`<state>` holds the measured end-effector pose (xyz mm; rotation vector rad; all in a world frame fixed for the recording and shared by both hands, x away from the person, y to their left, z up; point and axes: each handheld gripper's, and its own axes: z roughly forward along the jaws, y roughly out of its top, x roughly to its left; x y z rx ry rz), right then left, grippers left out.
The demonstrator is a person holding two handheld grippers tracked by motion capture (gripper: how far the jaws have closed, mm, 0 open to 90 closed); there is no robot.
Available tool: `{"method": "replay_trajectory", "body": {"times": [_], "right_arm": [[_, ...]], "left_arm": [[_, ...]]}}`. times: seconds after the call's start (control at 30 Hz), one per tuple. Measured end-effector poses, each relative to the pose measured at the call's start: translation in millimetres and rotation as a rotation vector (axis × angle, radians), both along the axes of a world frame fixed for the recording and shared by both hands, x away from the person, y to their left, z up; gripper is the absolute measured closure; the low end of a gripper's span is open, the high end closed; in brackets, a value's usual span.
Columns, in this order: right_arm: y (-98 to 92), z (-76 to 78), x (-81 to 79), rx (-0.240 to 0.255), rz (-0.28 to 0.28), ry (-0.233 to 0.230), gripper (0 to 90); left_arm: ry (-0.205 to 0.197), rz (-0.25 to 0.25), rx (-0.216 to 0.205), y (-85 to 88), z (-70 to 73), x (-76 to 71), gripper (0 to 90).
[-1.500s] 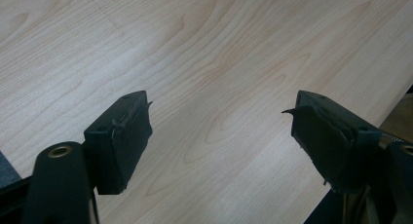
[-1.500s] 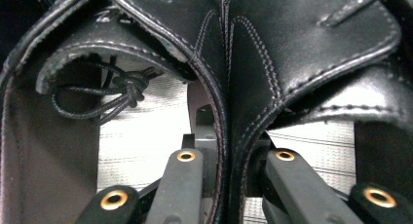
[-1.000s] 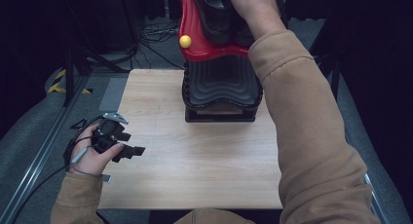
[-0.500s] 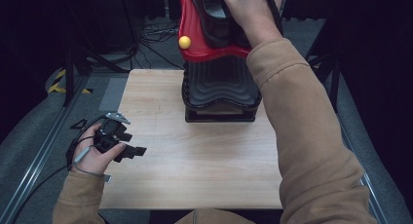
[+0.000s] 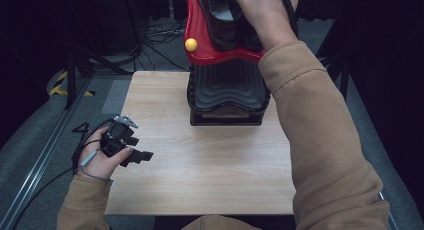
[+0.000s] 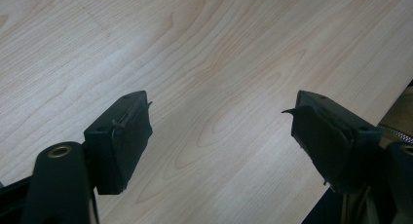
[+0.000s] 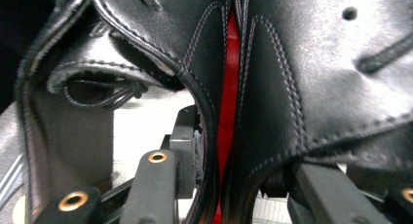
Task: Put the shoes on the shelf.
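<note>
A pair of black leather shoes (image 5: pixel 225 20) sits at the top of a red holder (image 5: pixel 200 45), which rises from a black ribbed base (image 5: pixel 227 90) at the table's far side. In the right gripper view the two shoes (image 7: pixel 302 63) press side by side with red showing between them. My right gripper (image 7: pixel 234 156) has one jaw inside each shoe and is shut on their adjoining walls. The person's right hand (image 5: pixel 265 15) covers that gripper in the high view. My left gripper (image 5: pixel 145 155) hovers low over the table's left part, open and empty (image 6: pixel 219 121).
The light wooden table (image 5: pixel 210 170) has bare surface in front of the base. A yellow ball (image 5: pixel 190 44) sticks out of the red holder's left side. Cables and a dark stand (image 5: pixel 75 75) lie on the floor beyond the left edge.
The right hand has shifted slightly to the right at the top of the holder. The left gripper has stayed in place.
</note>
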<state>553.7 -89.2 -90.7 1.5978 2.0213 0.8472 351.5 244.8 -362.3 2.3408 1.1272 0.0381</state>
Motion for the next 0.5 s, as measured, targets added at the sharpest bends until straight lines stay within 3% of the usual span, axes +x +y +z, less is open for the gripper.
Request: {"method": "replay_trajectory", "body": {"times": [0.27, 0.5], "right_arm": [[-17.1, 18.7, -19.5, 0.063, 0.021, -0.006, 63.3], [-48.0, 34.9, -46.2, 0.062, 0.056, -0.042, 59.7]], "left_arm": [[-0.002, -0.004, 0.006, -2.6, 0.6, -1.9, 22.8], [-0.008, -0.009, 0.012, -6.2, 3.8, -4.6, 22.7]]}}
